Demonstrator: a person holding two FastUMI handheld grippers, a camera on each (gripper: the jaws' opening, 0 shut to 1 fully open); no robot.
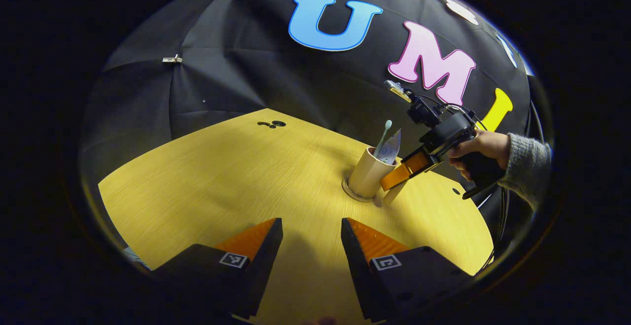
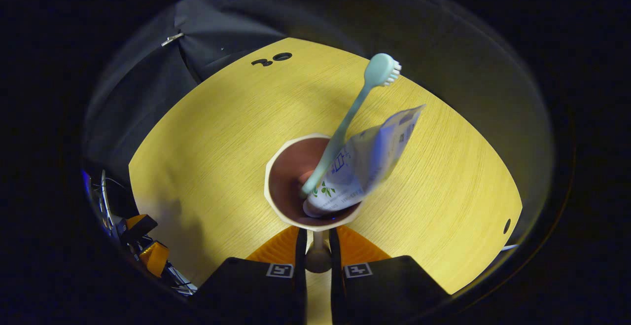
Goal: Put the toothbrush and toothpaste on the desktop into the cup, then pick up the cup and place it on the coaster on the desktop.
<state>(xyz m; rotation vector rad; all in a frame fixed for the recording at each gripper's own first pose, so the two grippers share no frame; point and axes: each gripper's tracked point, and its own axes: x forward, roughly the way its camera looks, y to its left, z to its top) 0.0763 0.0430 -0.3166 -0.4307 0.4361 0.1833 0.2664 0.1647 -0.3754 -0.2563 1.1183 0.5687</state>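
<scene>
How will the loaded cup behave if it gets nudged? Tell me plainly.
The cup looks tall and narrow, so it is probably apt to tip. The toothbrush and toothpaste lean out past its rim to one side, likely pulling it that way. The right hand-held gripper grips its handle, which should steady it.

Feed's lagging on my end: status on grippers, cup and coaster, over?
Right gripper shut on cup handle. Left gripper open, idle. Cup on coaster, toothbrush and toothpaste inside. Nothing in the way.
</scene>
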